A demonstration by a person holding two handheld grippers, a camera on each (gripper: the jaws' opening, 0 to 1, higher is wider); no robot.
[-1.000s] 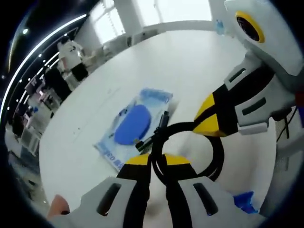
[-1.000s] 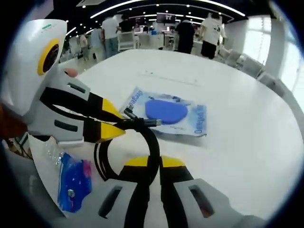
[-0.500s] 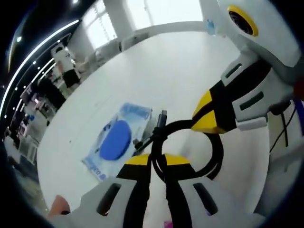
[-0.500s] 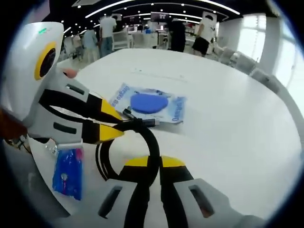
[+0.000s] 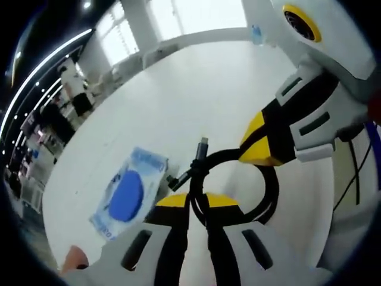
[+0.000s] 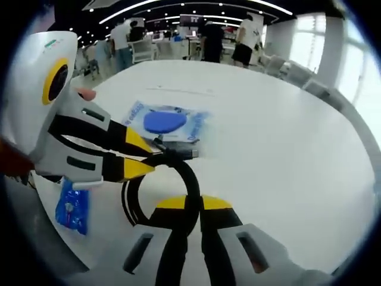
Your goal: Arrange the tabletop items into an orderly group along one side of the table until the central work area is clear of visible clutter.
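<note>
Both grippers were on the coiled black cable at once, and it hung clear above the white table. The right gripper was clamped on the loop where it crossed between its yellow tips. In the left gripper view, the left gripper was pinched on the same coil just below the cable's plug ends. Progress looked early: the cable was lifted but not yet placed anywhere. The flat packet with the blue disc lay out in the open middle of the table, just beyond the cable. A small blue bag sat near the table's edge, beneath the left gripper's body. By my read, 3 items were left to line up along 1 side.
</note>
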